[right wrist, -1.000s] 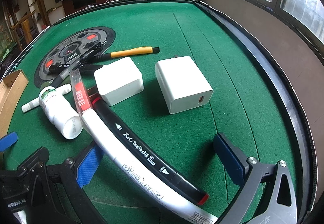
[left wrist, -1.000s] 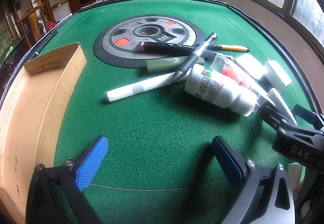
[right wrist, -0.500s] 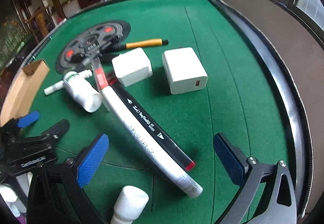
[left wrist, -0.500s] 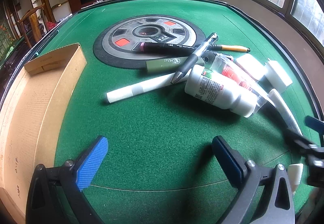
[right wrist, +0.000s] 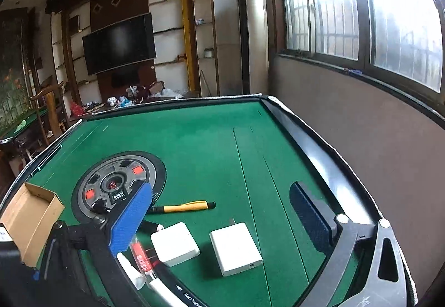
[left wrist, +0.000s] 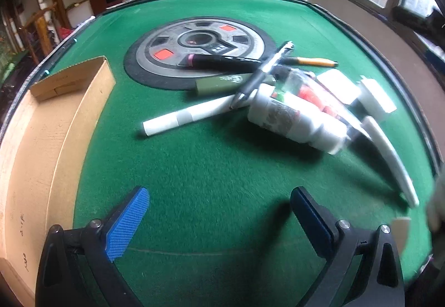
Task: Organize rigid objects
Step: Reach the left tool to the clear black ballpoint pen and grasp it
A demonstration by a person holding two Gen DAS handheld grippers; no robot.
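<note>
A pile of rigid objects lies on the green table: a white bottle [left wrist: 294, 120], a white marker [left wrist: 192, 116], a black pen [left wrist: 264, 70], a green case [left wrist: 219, 83], a yellow pen [right wrist: 185, 207] and two white chargers [right wrist: 175, 244] [right wrist: 236, 248]. An open cardboard box [left wrist: 41, 140] sits at the left. My left gripper [left wrist: 219, 212] is open and empty, low over bare felt in front of the pile. My right gripper [right wrist: 219, 212] is open and empty, raised above the chargers.
A round grey hub [left wrist: 200, 43] with red squares is set in the table's centre, under some pens. The table has a raised black rim [right wrist: 311, 145]; a wall with windows runs along the right. A long white tube [left wrist: 389, 159] lies right of the bottle.
My right gripper has lifted and tilted up, so its view now takes in the room and the far table. It has left the left wrist view. The left gripper has hardly moved.
</note>
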